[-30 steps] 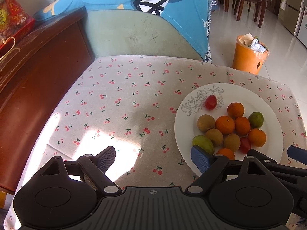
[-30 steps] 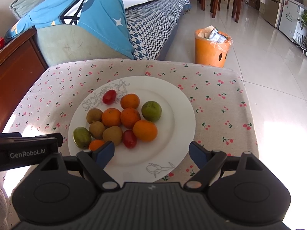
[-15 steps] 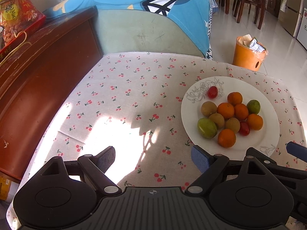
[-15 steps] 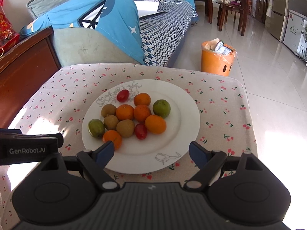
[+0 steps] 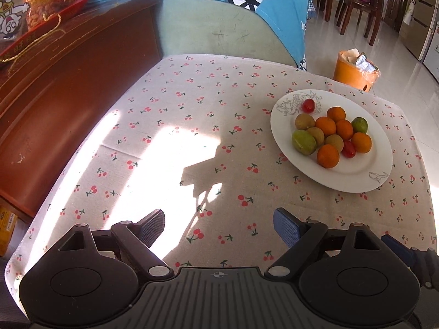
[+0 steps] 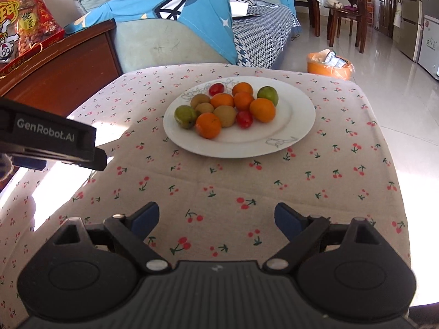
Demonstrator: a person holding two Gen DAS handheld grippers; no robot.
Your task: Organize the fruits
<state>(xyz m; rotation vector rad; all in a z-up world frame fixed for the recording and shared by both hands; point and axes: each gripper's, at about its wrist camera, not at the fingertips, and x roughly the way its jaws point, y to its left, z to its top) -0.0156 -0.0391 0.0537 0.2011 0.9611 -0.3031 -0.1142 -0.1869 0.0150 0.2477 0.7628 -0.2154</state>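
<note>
A white plate (image 5: pixel 356 175) (image 6: pixel 296 126) sits on the cherry-print tablecloth (image 5: pixel 192 126) (image 6: pixel 329 186). It holds several oranges (image 5: pixel 328 155) (image 6: pixel 208 125), brown kiwis (image 5: pixel 304 121) (image 6: pixel 225 115), two green fruits (image 5: pixel 303 142) (image 6: pixel 267 95) and two small red tomatoes (image 5: pixel 307 105) (image 6: pixel 244 118). My left gripper (image 5: pixel 219 226) is open and empty, above the near cloth, left of the plate. My right gripper (image 6: pixel 216 218) is open and empty, well short of the plate. The left gripper's body shows at the left of the right wrist view (image 6: pixel 52 142).
A dark wooden cabinet (image 5: pixel 60 87) with a red snack bag (image 5: pixel 33 2) stands left. A sofa with a blue cover (image 5: pixel 233 19) is behind the table. An orange waste bin (image 5: pixel 354 71) and wooden chairs (image 6: pixel 348 19) stand on the tiled floor.
Both grippers have drawn back and up from the plate. The plate now looks smaller and farther. Both stay open and empty.
</note>
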